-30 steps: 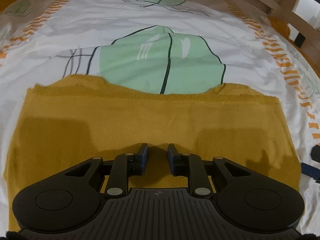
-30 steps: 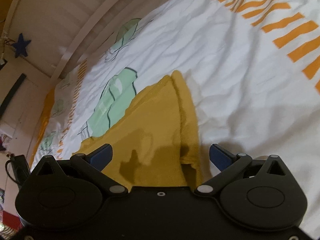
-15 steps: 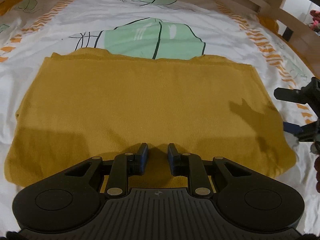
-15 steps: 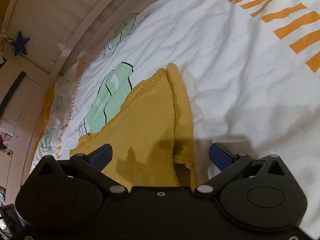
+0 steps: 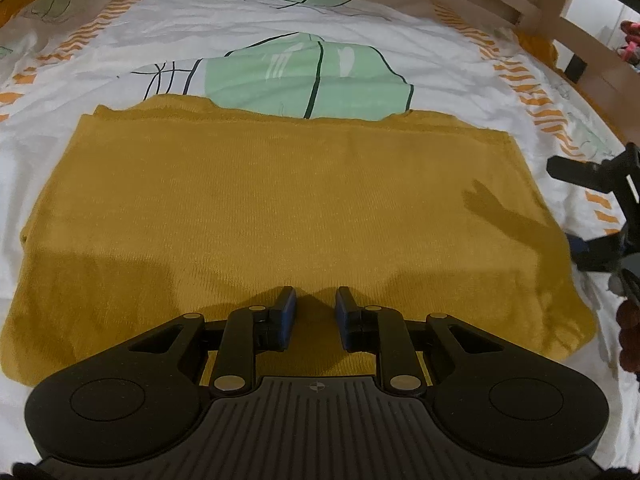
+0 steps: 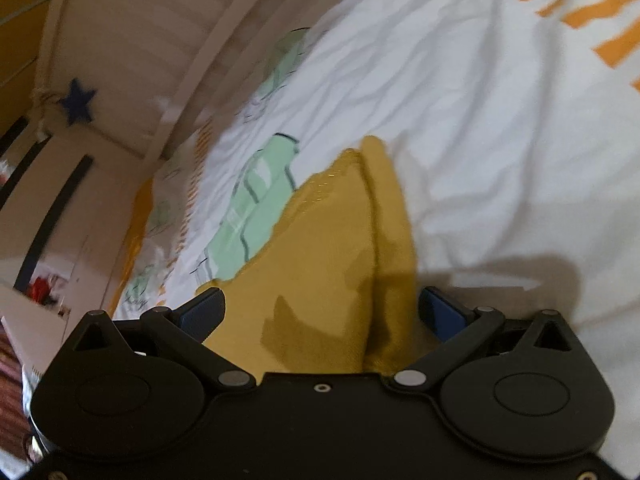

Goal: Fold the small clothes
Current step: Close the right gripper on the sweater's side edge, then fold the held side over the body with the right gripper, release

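Note:
A mustard-yellow knit garment (image 5: 288,208) lies flat and folded on the bed, its far edge straight. My left gripper (image 5: 315,312) hovers over its near middle with the jaws a narrow gap apart and nothing between them. My right gripper (image 6: 322,308) is wide open over the garment's right edge (image 6: 384,240), where two layers show; it holds nothing. The right gripper also shows at the right rim of the left wrist view (image 5: 600,216).
The bed sheet (image 5: 360,24) is white with green leaf prints and orange dashes. A wooden bed rail (image 5: 532,4) runs along the far right. A white slatted rail (image 6: 160,60) with a blue star (image 6: 78,105) stands on the left.
The left gripper drew back and rose, so the whole garment came into view. The right gripper swung slightly and its view is blurred. Both jaws kept their openings.

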Tool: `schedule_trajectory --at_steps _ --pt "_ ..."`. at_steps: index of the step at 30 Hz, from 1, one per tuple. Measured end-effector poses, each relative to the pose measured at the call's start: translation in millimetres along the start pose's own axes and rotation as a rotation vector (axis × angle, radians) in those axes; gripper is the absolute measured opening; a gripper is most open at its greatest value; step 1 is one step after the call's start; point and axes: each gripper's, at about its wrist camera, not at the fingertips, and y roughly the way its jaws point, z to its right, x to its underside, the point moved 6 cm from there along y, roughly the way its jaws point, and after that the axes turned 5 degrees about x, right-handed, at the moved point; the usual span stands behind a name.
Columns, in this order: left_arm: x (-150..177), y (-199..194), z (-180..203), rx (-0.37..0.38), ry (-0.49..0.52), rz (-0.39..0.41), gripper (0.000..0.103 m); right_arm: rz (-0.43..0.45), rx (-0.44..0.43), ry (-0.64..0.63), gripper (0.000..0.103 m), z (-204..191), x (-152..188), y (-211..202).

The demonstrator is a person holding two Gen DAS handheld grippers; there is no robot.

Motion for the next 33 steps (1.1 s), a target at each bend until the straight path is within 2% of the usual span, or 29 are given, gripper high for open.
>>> schedule_trajectory --at_steps 3,6,12,14,15,16,17,19,21,24,27,28,30,31,33 --pt "-0.4 0.7 0.1 -0.001 0.001 0.002 0.022 -0.023 -0.059 -0.012 0.103 -3.7 -1.1 6.8" --pt "-0.2 1.8 0.1 -0.001 0.001 0.006 0.022 -0.041 -0.073 -0.041 0.103 -8.8 -1.4 12.3" --pt "0.3 1.8 -0.4 -0.001 0.002 0.012 0.022 -0.059 -0.05 -0.082 0.102 -14.7 0.5 13.7" --pt "-0.8 1.7 -0.9 0.002 -0.001 0.008 0.022 -0.071 -0.035 -0.098 0.089 -16.0 1.5 14.4" --pt "-1.6 1.7 -1.5 0.005 -0.006 0.005 0.022 -0.083 -0.024 -0.102 0.073 -16.8 2.7 15.4" --pt "-2.4 1.7 -2.3 0.009 -0.011 0.002 0.022 -0.095 -0.009 -0.099 0.062 -16.7 3.4 19.5" --pt "-3.0 1.7 -2.9 0.014 -0.016 0.0 0.022 -0.099 0.004 -0.101 0.058 -16.3 5.0 20.3" --pt "-4.6 1.2 -5.5 0.026 -0.024 -0.006 0.022 -0.102 0.032 -0.115 0.041 -16.9 6.6 20.9" --pt "-6.5 0.0 -7.5 0.041 -0.025 -0.014 0.022 -0.1 0.054 -0.114 0.034 -16.8 7.0 19.7" --pt "-10.3 -6.1 -13.7 0.08 -0.028 -0.017 0.023 -0.086 0.081 -0.114 0.033 -19.4 7.1 17.4" --pt "-14.2 -12.7 -25.4 0.112 -0.043 -0.022 0.034 -0.073 0.11 -0.133 0.033 -25.0 7.6 15.6" --pt "-15.7 -16.8 -32.0 0.11 -0.045 -0.015 0.041 -0.068 0.118 -0.138 0.033 -27.0 7.6 15.1" --pt "-19.0 -25.6 -44.2 0.081 -0.031 0.005 0.055 -0.059 0.134 -0.15 0.032 -31.7 7.5 14.0" --pt "-20.9 -31.4 -52.9 0.055 -0.019 0.016 0.066 -0.053 0.142 -0.157 0.032 -34.0 7.2 12.9" --pt "-24.2 -42.7 -69.0 0.022 -0.003 0.043 0.073 -0.042 0.155 -0.168 0.032 -38.4 6.7 11.1"
